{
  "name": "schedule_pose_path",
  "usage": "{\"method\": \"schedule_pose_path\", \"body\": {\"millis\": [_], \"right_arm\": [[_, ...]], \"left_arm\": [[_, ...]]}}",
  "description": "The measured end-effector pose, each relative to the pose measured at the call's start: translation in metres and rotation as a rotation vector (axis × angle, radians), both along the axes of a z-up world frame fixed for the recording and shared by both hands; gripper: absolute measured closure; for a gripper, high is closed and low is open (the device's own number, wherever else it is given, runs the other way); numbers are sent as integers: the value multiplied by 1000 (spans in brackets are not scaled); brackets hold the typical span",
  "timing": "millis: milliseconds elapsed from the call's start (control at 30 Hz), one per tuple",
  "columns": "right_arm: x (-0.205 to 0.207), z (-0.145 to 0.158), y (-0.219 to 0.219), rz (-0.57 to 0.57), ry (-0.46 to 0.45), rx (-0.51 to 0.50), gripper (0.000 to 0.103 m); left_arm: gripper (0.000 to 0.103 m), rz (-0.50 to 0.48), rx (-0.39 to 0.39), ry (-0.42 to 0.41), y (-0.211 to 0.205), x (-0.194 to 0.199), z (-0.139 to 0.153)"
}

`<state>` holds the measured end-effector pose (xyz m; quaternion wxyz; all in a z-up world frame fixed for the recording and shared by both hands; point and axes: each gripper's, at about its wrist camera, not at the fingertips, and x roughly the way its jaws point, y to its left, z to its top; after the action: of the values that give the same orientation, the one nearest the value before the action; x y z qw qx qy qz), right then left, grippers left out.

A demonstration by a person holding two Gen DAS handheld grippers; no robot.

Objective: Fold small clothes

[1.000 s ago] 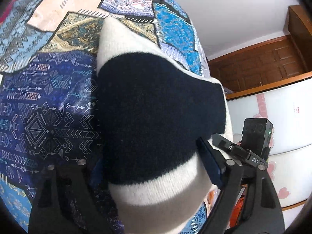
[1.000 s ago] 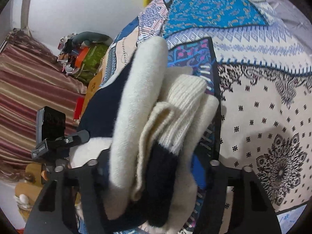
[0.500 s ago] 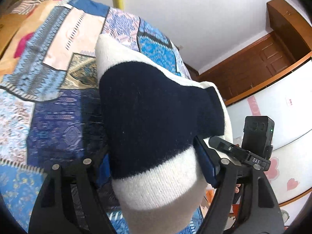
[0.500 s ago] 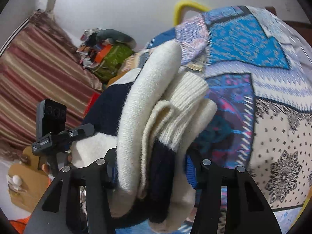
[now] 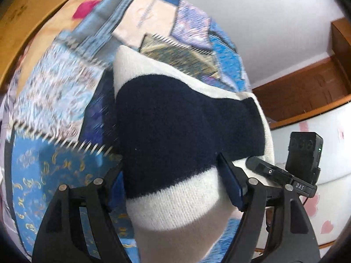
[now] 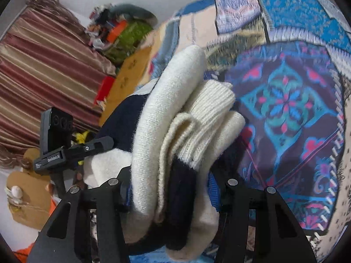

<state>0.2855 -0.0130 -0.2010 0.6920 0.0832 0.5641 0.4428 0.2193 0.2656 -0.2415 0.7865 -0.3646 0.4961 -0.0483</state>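
Note:
A folded cream and navy knit sweater (image 5: pixel 175 120) is lifted as a thick bundle above the patchwork bed cover (image 5: pixel 65 100). My left gripper (image 5: pixel 171 175) is shut on one end of it, blue pads pressing both sides. In the right wrist view the same sweater (image 6: pixel 175 109) shows its stacked folds and ribbed cuff, and my right gripper (image 6: pixel 170 188) is shut on that end. Each view also catches the other gripper's black camera block: the right gripper's block (image 5: pixel 305 153) and the left gripper's block (image 6: pixel 57 131). The fingertips are buried in the knit.
The patterned bed cover (image 6: pixel 285 100) spreads below and ahead. A wooden cabinet (image 5: pixel 307 92) and white wall stand beyond the bed on one side. A striped curtain (image 6: pixel 43 65), a heap of clutter (image 6: pixel 122 30) and cardboard (image 6: pixel 129 70) lie on the other.
Both grippers have carried the sweater sideways across the bed; different patches of the cover now lie under it and the background is blurred. The grip on the bundle is unchanged.

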Motion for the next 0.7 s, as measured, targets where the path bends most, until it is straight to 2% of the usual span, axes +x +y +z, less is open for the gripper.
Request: {"method": "schedule_pose_path", "body": {"millis": [200, 367, 467, 567, 700], "right_arm": [[6, -10, 0, 14, -13, -25, 46], [-8, 0, -11, -3, -50, -38, 42], [-16, 12, -20, -21, -107, -54, 42], [-25, 34, -28, -36, -197, -65, 42], [-42, 76, -39, -72, -343, -48, 42]], "left_arm": [[22, 9, -46, 7, 5, -3, -28], [19, 38, -36, -5, 6, -8, -28], [19, 54, 20, -18, 7, -19, -16], [19, 75, 115, -44, 7, -33, 8], [19, 97, 224, -111, 1, -55, 43]]}}
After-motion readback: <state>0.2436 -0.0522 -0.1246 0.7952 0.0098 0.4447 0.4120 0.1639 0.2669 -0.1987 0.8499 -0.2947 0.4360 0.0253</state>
